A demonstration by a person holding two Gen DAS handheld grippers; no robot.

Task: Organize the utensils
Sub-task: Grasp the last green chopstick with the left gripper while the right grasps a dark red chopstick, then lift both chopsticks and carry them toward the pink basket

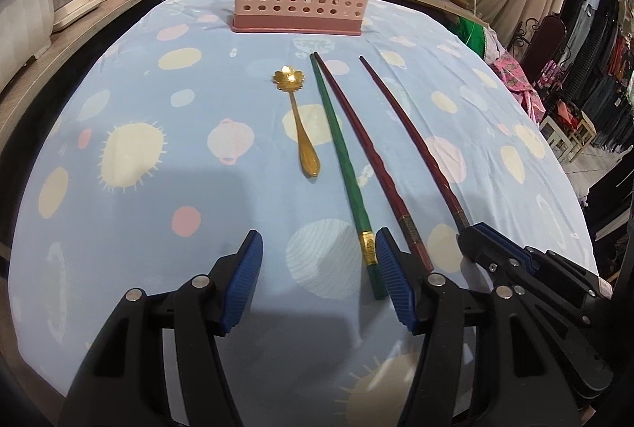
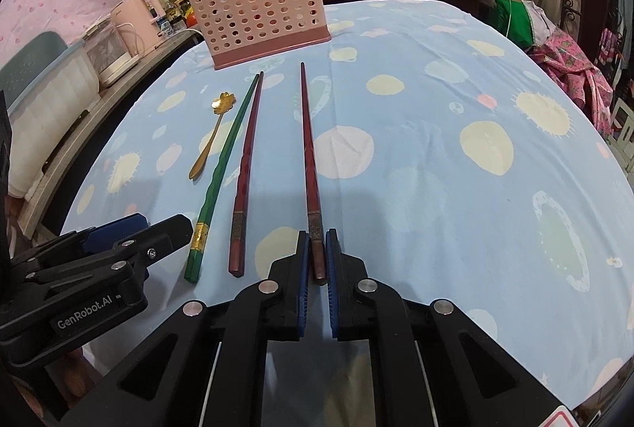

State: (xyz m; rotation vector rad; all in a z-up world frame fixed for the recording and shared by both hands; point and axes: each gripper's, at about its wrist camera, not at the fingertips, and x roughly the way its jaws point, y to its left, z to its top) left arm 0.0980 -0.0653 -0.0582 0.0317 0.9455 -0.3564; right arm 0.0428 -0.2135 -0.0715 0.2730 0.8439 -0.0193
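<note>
The right tool (image 2: 316,260) is clamped on the thick end of a dark red chopstick (image 2: 308,165), its blue pads pressed against either side of the butt. That stick runs straight away from the tool across the cloth, tip toward the pink holder (image 2: 257,19); whether it is lifted off the cloth I cannot tell

The left tool (image 1: 319,260) stands fairly wide with nothing between its pads. From its own camera, its right-hand pad (image 1: 392,276) sits just beside the butt of the green chopstick (image 1: 340,157), which lies flat on the desk (image 1: 158,209) with a gold band near its end. A second red chopstick (image 1: 368,153) lies just right of the green one, their far tips nearly meeting and their near ends spread apart

A gold spoon (image 1: 299,114) with a flower-shaped bowl lies left of the green chopstick, apart from it, bowl pointing toward the holder

The holder stands upright at the far edge of the desk, perforated with round holes, on a darker pink base. In the right view, some sticks already stand in it, including a red one and a green one

The desk is covered by a light blue cloth with cream and pink spots. Beyond it are pots, bottles and a pink appliance on a counter
</note>
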